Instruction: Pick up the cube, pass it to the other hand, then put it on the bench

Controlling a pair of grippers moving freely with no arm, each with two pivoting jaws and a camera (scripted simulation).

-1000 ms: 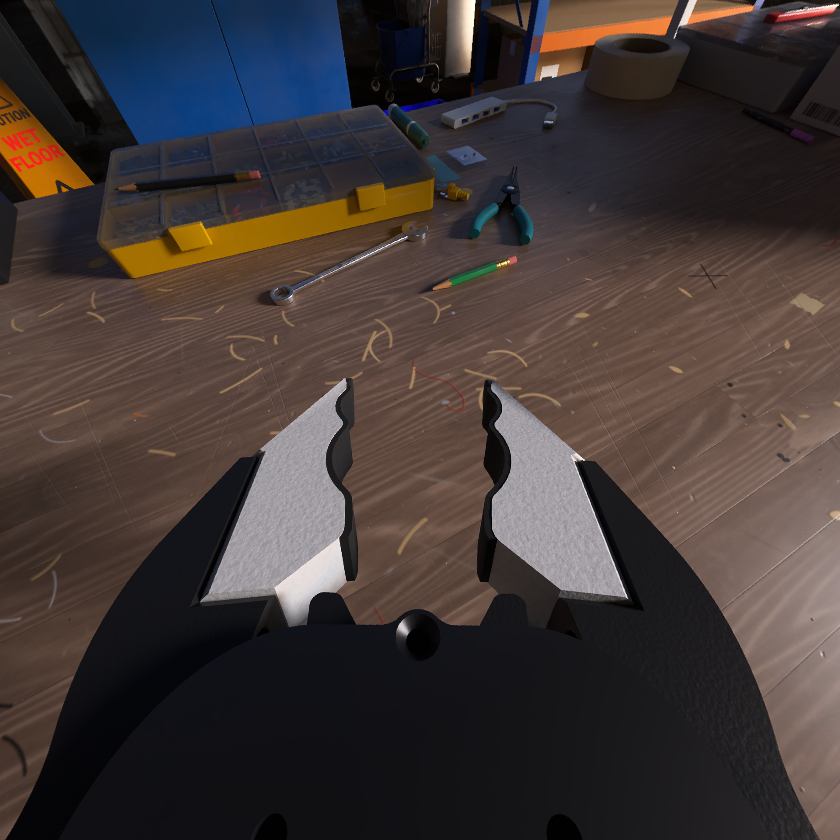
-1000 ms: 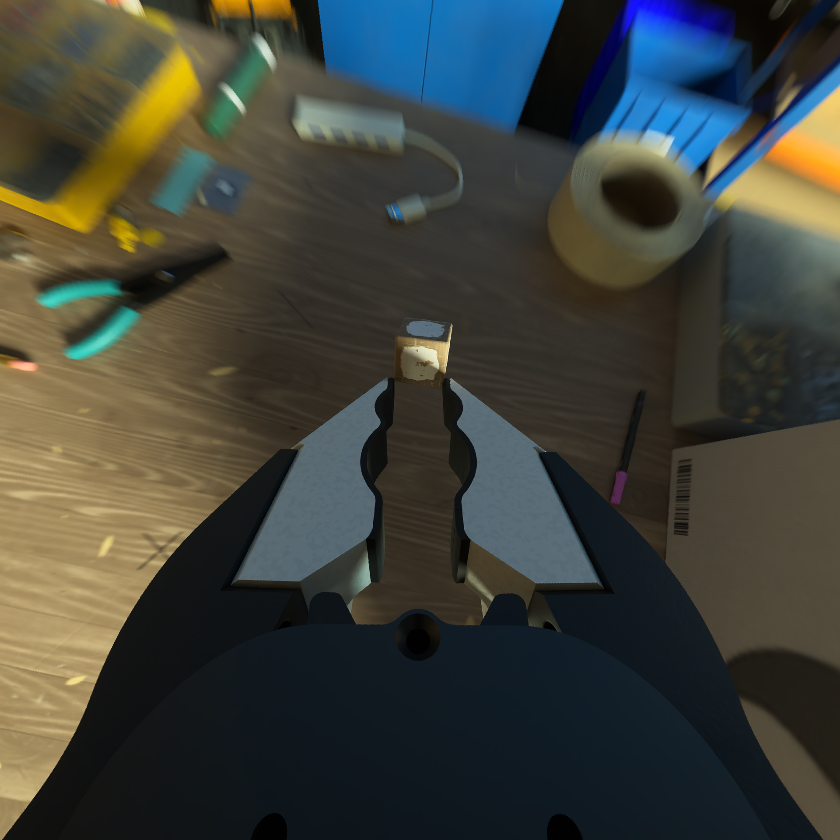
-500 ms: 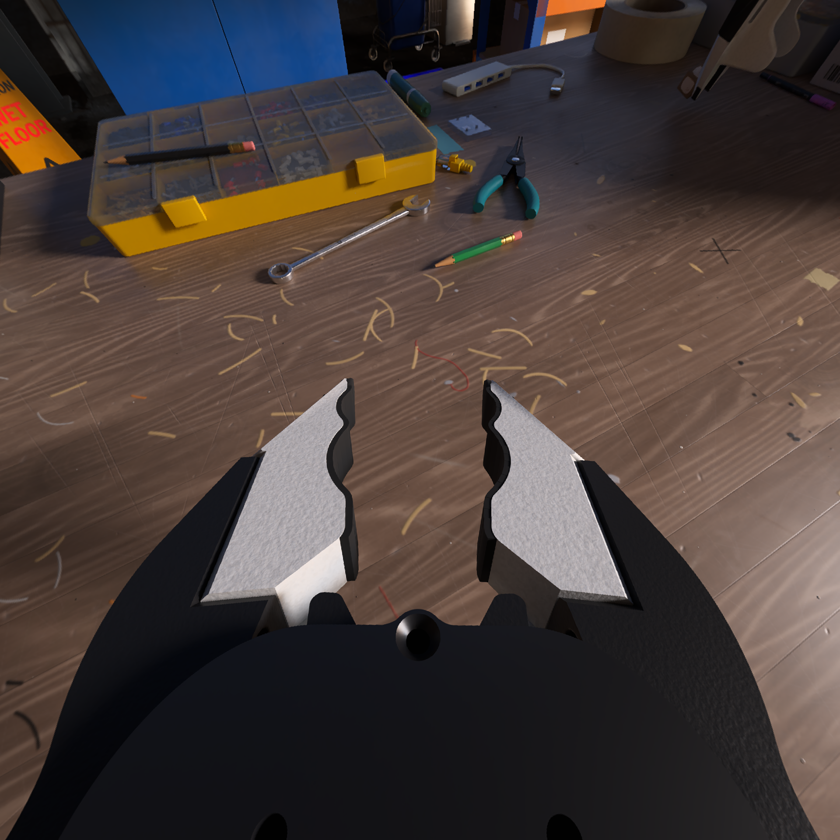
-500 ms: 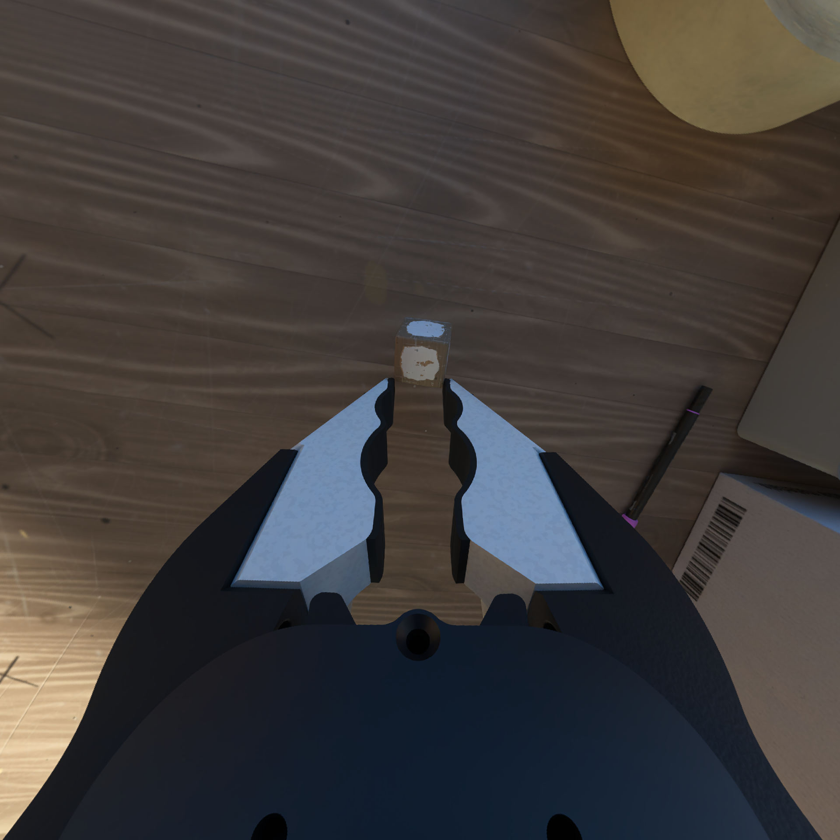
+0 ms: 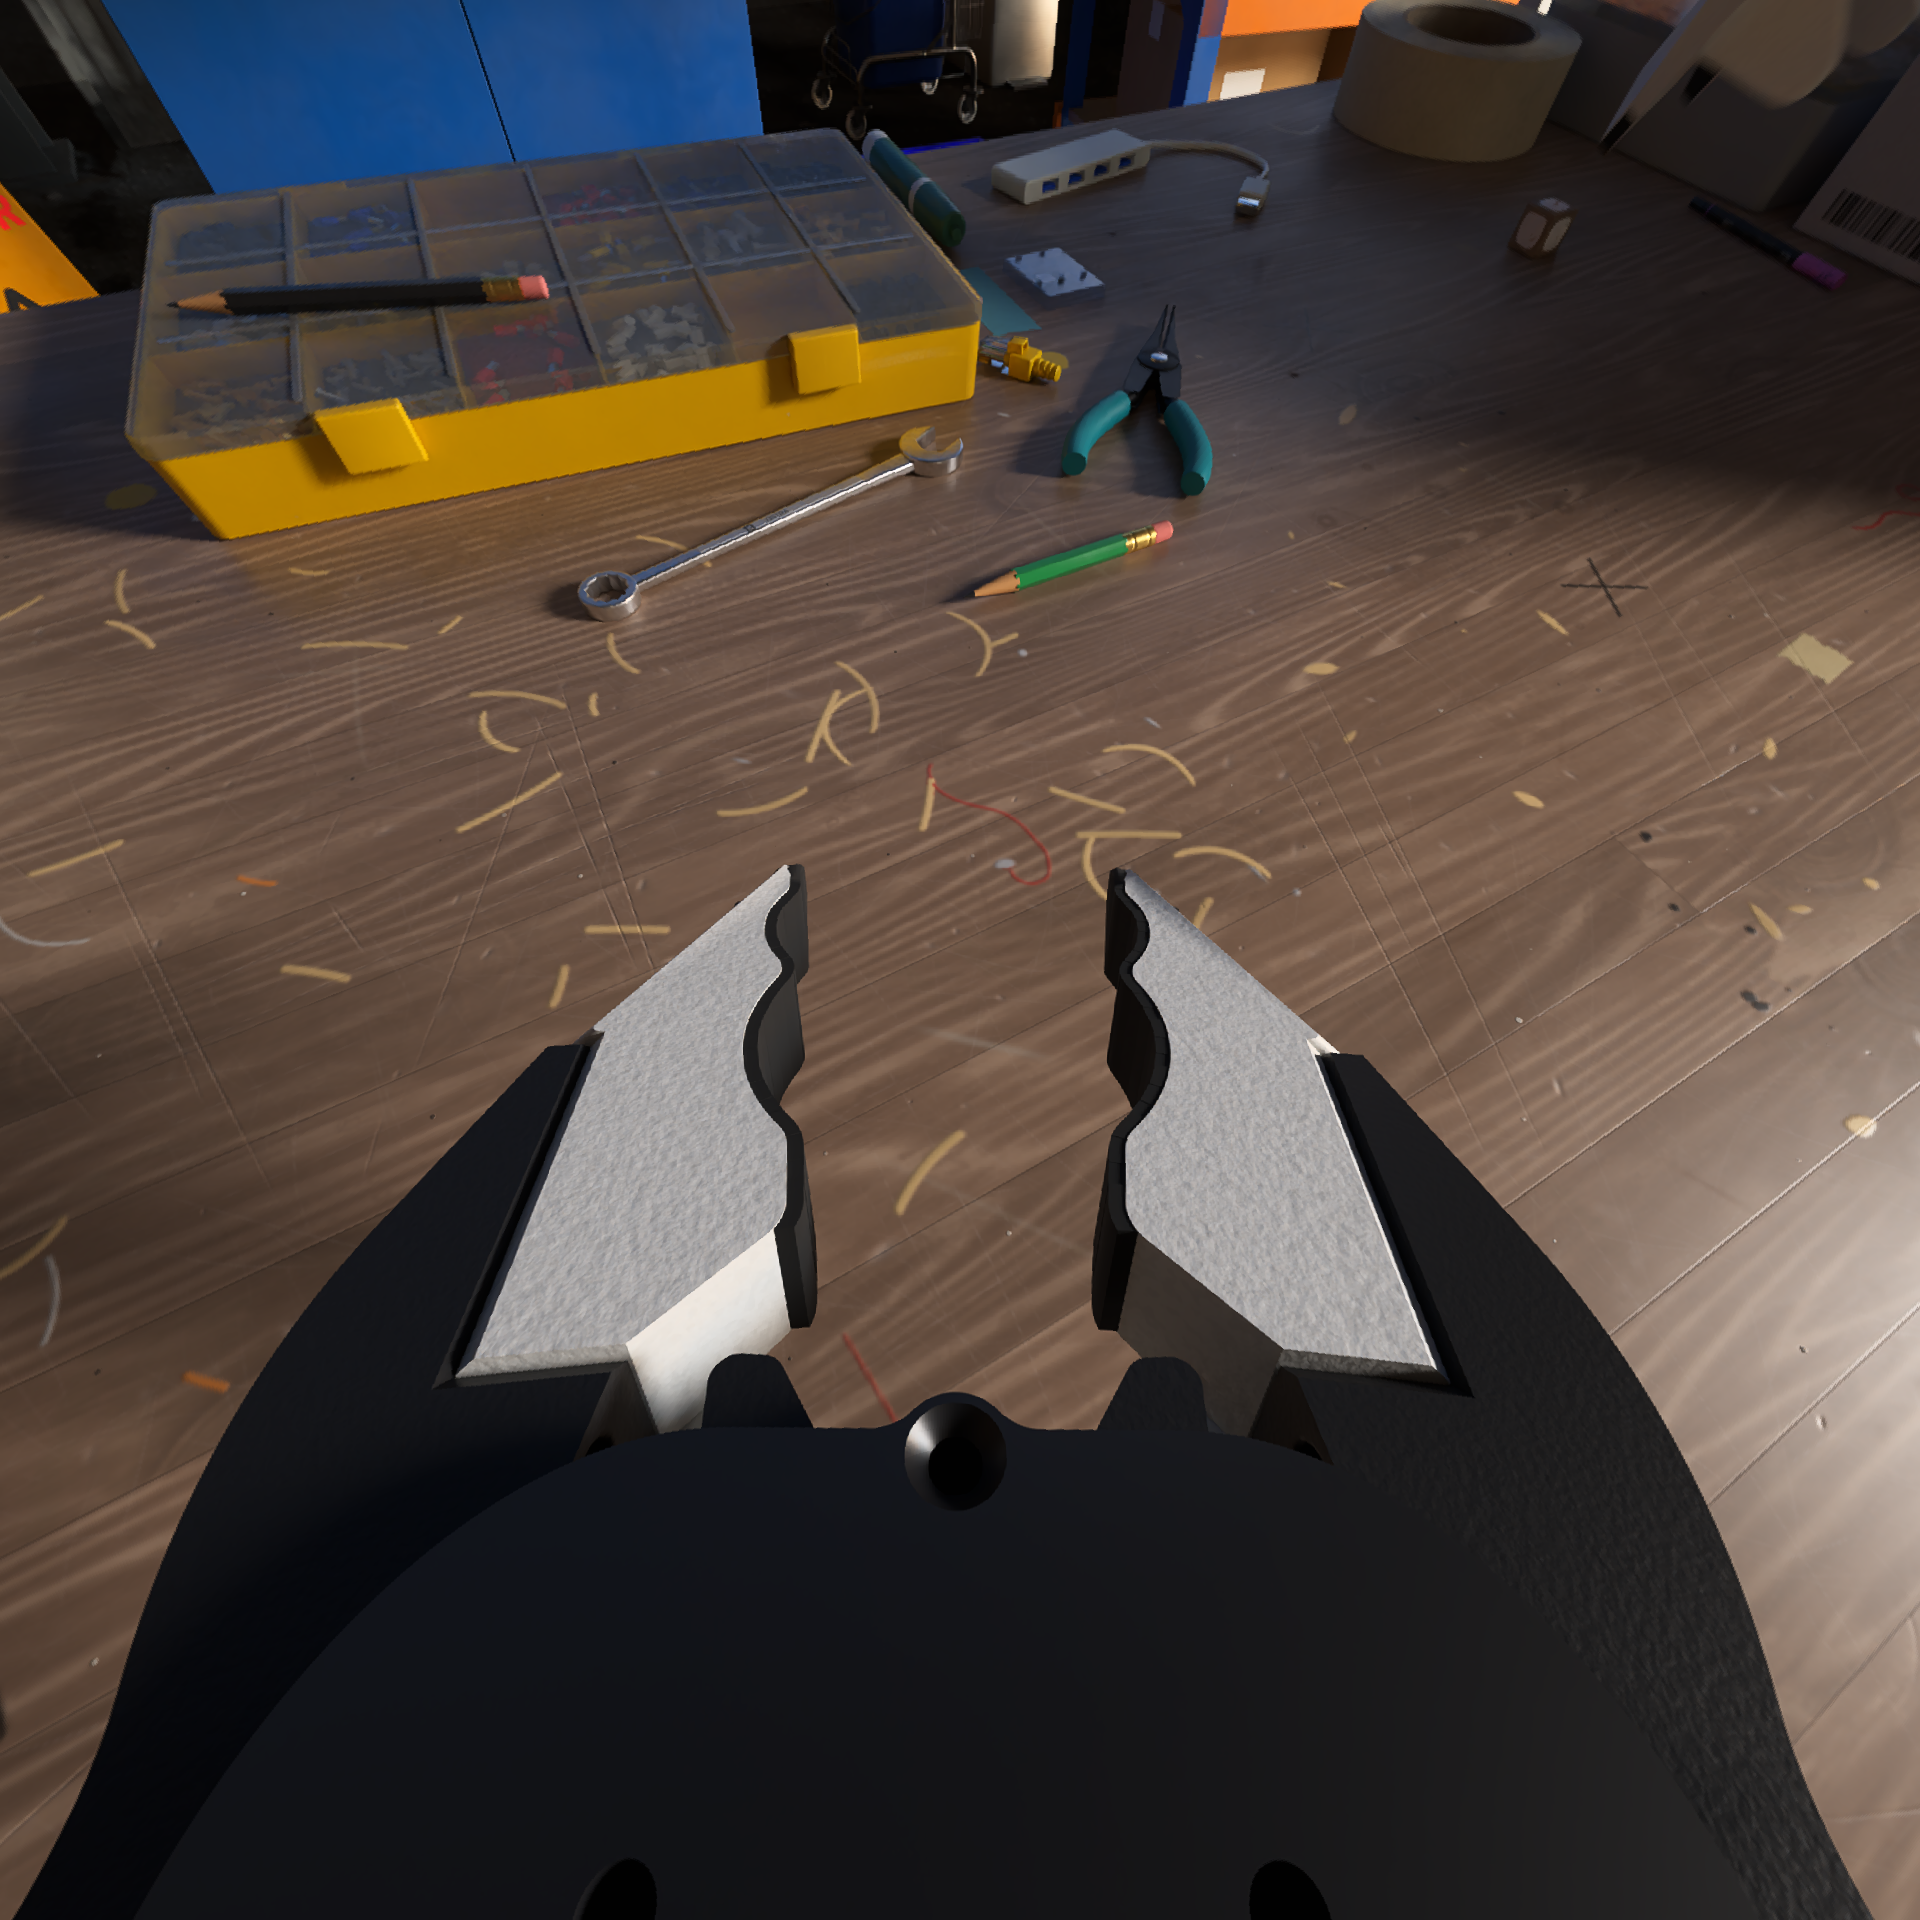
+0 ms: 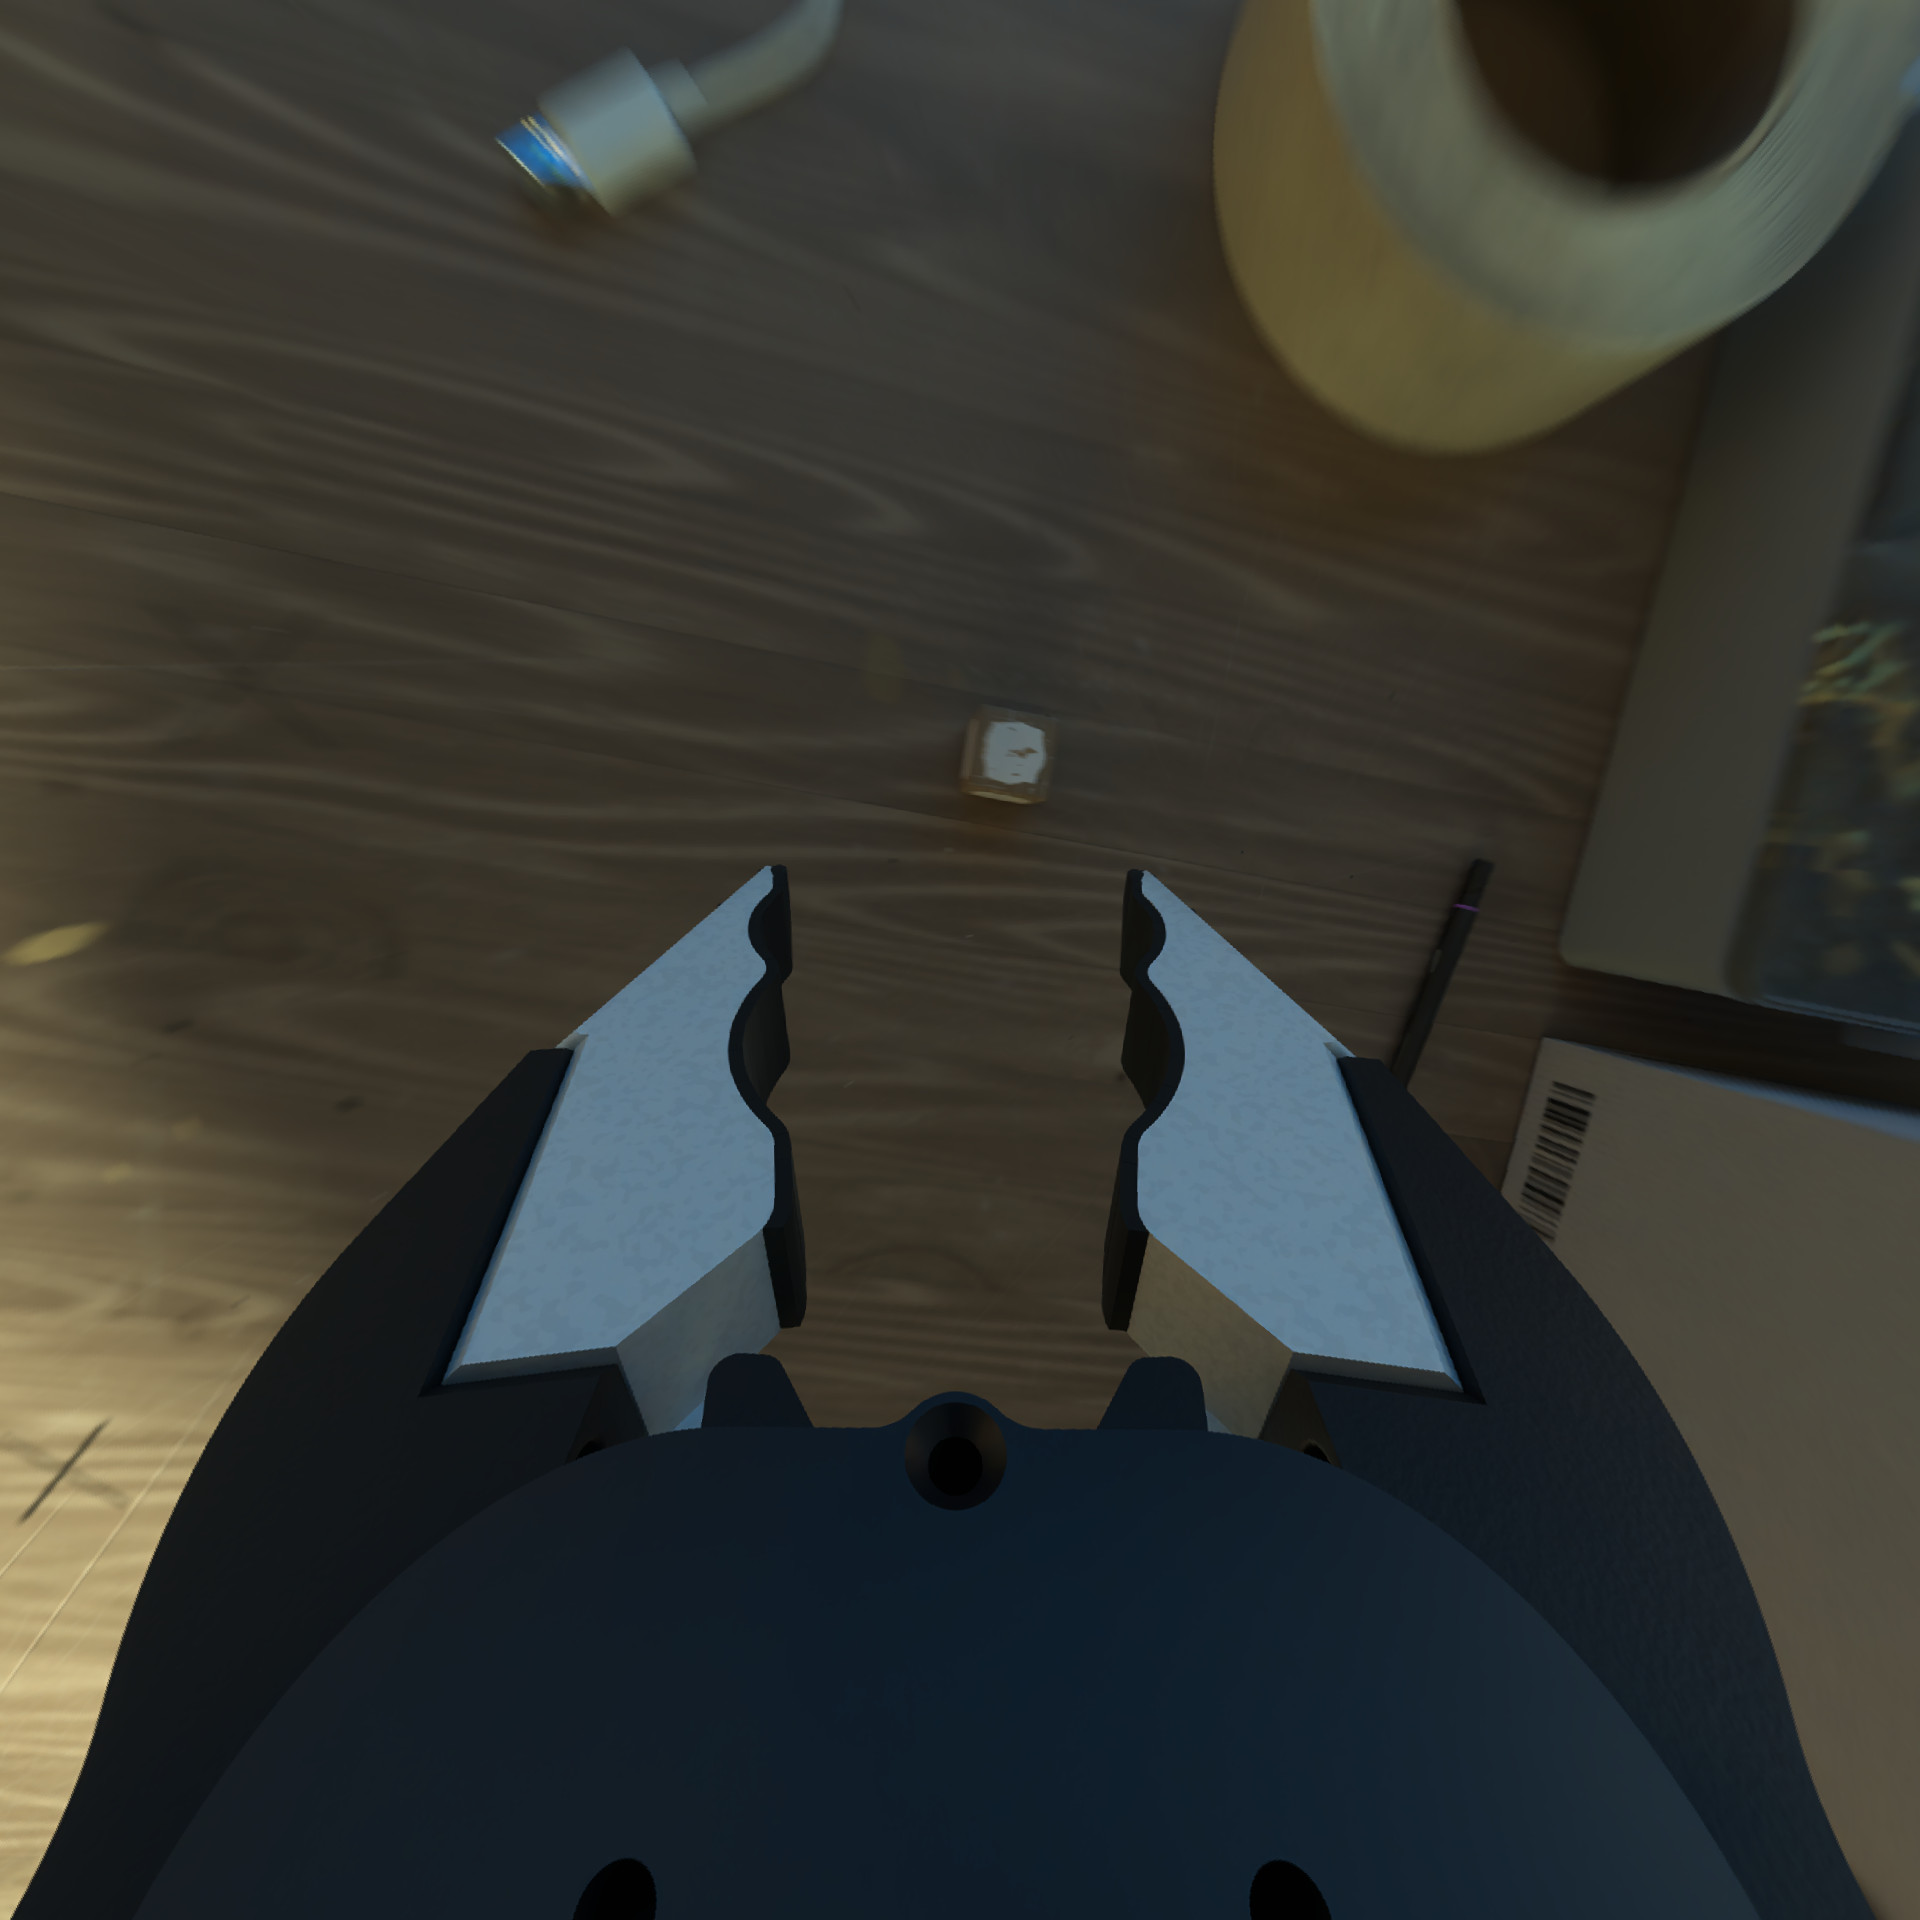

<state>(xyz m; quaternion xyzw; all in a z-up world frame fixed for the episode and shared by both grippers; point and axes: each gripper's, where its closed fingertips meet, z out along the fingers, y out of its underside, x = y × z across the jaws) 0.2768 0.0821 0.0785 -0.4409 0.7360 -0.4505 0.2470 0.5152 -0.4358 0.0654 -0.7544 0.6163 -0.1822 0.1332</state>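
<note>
Wood-grain planks strewn with pale shavings make up the bench (image 5: 1455, 935), with blue cabinet doors beyond its far edge. At far left lies a yellow organizer case (image 5: 561, 343) with a clear lid, and 1 black pencil (image 5: 364, 296) rests on that lid. Just near of the case sit a combination wrench (image 5: 769, 525), teal-handled pliers (image 5: 1143, 416) and a green pencil (image 5: 1075, 561). A white USB hub (image 5: 1075, 164) and a tape roll (image 5: 1455, 78) stand along the far edge. The left gripper (image 5: 954, 883) hangs over bare planks, its 2 jaws spread wide with nothing between them. The right gripper (image 6: 954, 883) looks almost straight down, jaws likewise spread wide and empty. The cube (image 6: 1008, 753), small and brown with worn white faces, sits on the bench just beyond the right gripper's fingertips, touching neither, near the tape roll and left of a purple-tipped pen (image 6: 1439, 971).
</note>
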